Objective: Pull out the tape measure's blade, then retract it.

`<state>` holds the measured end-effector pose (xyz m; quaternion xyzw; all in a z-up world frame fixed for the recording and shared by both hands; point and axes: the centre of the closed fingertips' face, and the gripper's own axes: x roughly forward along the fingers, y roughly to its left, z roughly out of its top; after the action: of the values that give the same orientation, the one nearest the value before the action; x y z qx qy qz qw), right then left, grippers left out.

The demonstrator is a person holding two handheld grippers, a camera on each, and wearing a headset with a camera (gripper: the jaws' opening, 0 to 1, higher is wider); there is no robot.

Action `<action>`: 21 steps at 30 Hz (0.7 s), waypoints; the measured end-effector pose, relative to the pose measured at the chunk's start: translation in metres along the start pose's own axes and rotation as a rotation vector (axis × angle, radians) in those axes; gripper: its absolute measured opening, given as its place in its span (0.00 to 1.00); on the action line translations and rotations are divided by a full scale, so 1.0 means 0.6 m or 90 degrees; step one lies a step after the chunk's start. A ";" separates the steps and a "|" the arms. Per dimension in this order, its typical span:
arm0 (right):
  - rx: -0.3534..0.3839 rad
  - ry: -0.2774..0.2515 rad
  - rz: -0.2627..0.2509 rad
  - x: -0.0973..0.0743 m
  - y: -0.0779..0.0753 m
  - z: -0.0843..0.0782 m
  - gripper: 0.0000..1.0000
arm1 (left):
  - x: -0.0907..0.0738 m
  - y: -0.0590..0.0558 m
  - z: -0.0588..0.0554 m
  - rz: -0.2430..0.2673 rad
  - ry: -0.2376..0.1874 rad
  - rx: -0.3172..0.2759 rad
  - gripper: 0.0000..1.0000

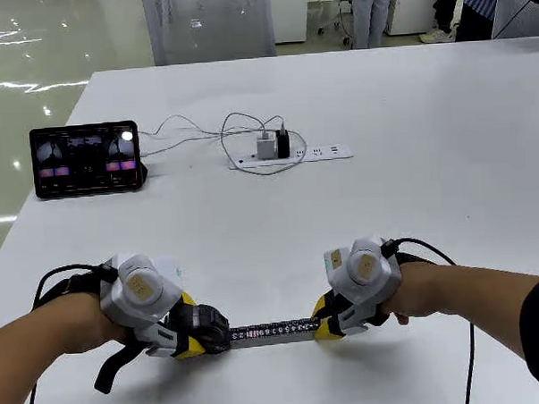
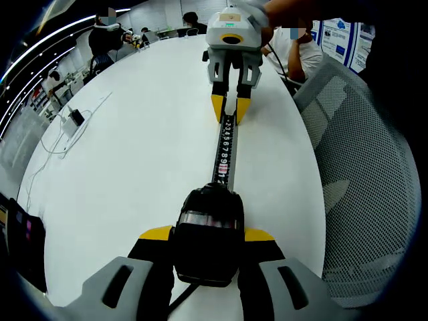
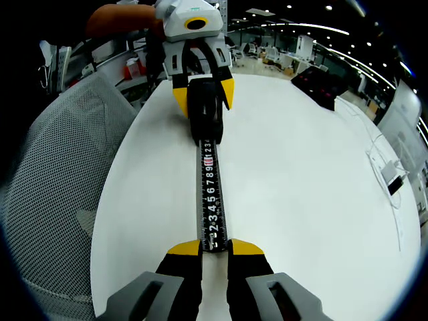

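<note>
The black tape measure case (image 2: 208,234) is clamped between the yellow-tipped jaws of my left gripper (image 2: 209,235), low on the white table. Its dark numbered blade (image 2: 225,150) runs straight out to my right gripper (image 2: 227,110), which is shut on the blade's end. In the right gripper view the blade (image 3: 210,200) stretches from my right gripper (image 3: 214,249) back to the case (image 3: 204,110) held by the left gripper (image 3: 202,93). In the head view the case (image 1: 206,329) sits left, the blade (image 1: 273,330) spans a short gap, and the right gripper (image 1: 327,327) holds its tip.
A tablet (image 1: 87,159) stands at the left of the white table (image 1: 410,142), and a power strip (image 1: 290,153) with a charger and white cables lies mid-table. A grey mesh chair (image 2: 364,174) is close behind the near edge. People stand at the far side.
</note>
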<state>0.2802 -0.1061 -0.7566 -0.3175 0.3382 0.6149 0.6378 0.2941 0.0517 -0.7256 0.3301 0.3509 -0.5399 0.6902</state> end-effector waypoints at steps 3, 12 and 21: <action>0.002 0.002 0.000 -0.002 0.000 -0.002 0.10 | 0.000 0.000 0.000 0.001 0.000 -0.001 0.31; 0.007 0.005 -0.001 -0.009 -0.001 -0.012 0.10 | 0.000 0.001 0.000 0.001 0.000 -0.001 0.31; 0.011 0.005 -0.005 -0.017 -0.005 -0.021 0.10 | -0.001 0.000 0.001 0.002 -0.001 -0.003 0.31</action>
<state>0.2824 -0.1223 -0.7550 -0.3155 0.3447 0.6085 0.6413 0.2939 0.0516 -0.7249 0.3284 0.3511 -0.5383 0.6922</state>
